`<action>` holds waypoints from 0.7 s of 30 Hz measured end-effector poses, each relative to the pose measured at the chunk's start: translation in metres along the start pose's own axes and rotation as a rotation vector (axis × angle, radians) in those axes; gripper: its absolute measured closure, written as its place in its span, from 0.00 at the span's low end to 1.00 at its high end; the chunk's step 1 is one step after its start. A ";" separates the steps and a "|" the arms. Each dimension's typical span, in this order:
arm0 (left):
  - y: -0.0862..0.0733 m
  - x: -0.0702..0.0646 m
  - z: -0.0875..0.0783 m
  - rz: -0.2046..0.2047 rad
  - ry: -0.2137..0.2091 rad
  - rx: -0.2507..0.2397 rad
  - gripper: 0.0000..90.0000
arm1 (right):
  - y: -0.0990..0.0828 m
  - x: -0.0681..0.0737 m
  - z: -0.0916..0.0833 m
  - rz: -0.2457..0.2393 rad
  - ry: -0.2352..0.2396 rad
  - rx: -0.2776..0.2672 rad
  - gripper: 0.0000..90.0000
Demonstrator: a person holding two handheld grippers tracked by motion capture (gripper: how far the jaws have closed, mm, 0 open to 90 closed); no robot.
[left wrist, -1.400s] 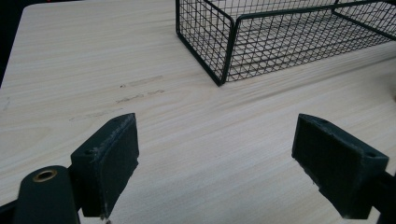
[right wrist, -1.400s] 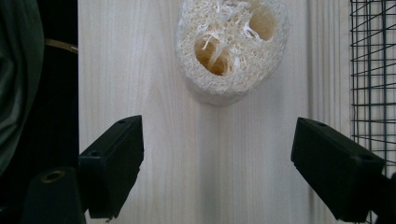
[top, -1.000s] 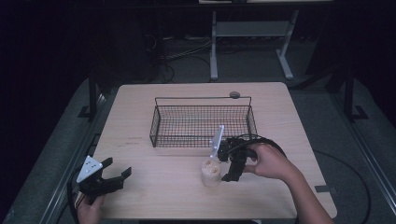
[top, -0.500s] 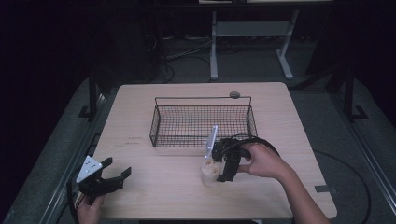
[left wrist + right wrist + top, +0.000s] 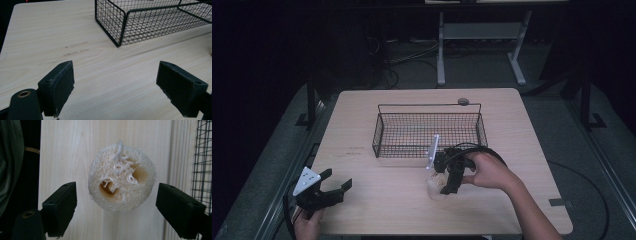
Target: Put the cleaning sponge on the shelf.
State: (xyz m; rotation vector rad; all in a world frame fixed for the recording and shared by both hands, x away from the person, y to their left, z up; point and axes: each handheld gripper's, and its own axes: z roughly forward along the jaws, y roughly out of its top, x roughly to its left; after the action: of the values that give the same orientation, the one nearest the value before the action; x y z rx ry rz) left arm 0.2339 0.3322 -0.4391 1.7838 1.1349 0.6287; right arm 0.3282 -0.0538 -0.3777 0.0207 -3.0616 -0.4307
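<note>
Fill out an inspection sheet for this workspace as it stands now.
Surface: light wooden table, faint scuff marks left of the basket.
Job's things: round loofah sponge on the table; wire basket, nothing seen inside.
Clutter: small round disc by the basket's far rim.
Grippers: right hand-held gripper open, pointing down, jaws either side of the sponge, not touching; left hand-held gripper open, near the table's front left corner.
Cables: black cable loops from the right gripper.
Surroundings: dark floor, desk frame beyond.
</note>
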 end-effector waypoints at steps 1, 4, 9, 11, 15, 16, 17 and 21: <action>0.000 0.000 0.000 -0.002 0.000 -0.002 0.15 | 0.000 -0.001 0.001 -0.003 0.000 -0.002 0.19; 0.000 0.000 0.000 -0.003 -0.001 -0.003 0.16 | 0.002 -0.003 0.004 -0.004 0.006 0.003 0.19; 0.000 0.001 0.000 -0.003 -0.001 -0.002 0.15 | 0.006 -0.003 0.007 -0.007 0.018 0.008 0.23; 0.000 0.001 0.000 -0.004 -0.001 -0.002 0.16 | 0.007 -0.004 0.008 -0.009 0.018 0.010 0.24; 0.000 0.001 -0.001 -0.006 0.000 -0.002 0.15 | 0.008 -0.005 0.009 -0.003 0.016 0.016 0.27; 0.000 0.001 -0.001 -0.006 0.001 -0.001 0.15 | 0.008 -0.006 0.010 -0.002 0.021 0.019 0.29; 0.000 0.001 -0.001 -0.006 0.001 -0.001 0.15 | 0.008 -0.006 0.010 -0.003 0.026 0.020 0.30; 0.000 0.002 -0.001 -0.006 0.002 -0.002 0.16 | 0.007 -0.006 0.010 -0.002 0.027 0.017 0.31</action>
State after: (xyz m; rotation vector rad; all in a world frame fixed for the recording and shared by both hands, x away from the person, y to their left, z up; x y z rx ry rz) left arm 0.2336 0.3341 -0.4387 1.7783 1.1402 0.6277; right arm 0.3335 -0.0437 -0.3856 0.0305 -3.0392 -0.4005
